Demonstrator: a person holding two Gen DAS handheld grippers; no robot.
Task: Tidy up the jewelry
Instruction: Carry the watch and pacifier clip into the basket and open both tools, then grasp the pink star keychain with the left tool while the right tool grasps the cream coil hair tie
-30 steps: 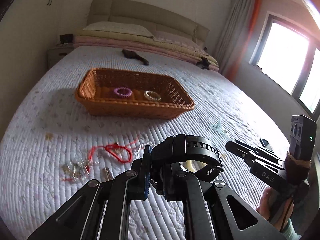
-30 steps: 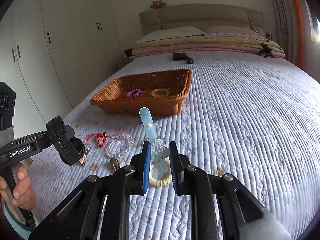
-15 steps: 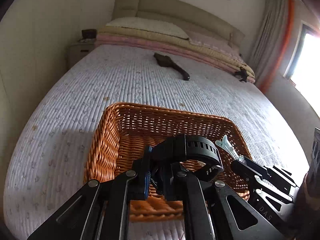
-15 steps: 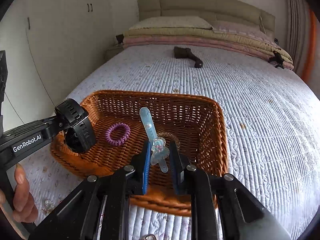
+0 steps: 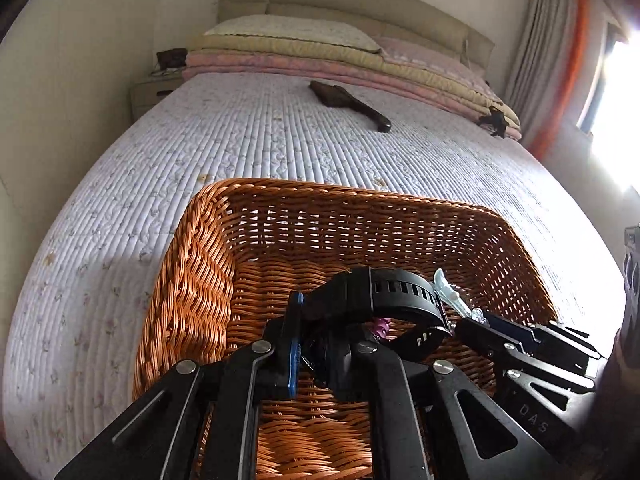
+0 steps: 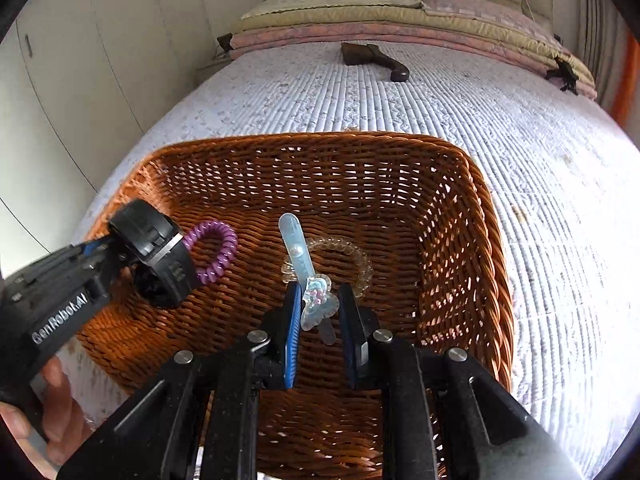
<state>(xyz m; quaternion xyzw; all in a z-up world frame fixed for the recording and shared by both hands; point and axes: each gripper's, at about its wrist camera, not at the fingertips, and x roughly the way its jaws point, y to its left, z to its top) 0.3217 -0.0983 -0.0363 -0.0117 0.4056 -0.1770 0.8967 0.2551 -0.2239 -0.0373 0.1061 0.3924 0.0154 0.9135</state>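
A brown wicker basket sits on the bed. My left gripper is shut on a black wristwatch and holds it over the basket's left side. My right gripper is shut on a pale blue hair clip over the basket's middle. A purple coil hair tie and a clear coil hair tie lie on the basket floor.
A dark wooden brush lies farther up the quilted bed. Folded blankets and pillows are stacked at the headboard. White wardrobes stand to the left, and a window to the right.
Both grippers have moved forward from the near bed, with the watch and the clip, to above the basket and now hang lower inside it. Loose jewelry on the quilt is out of view.
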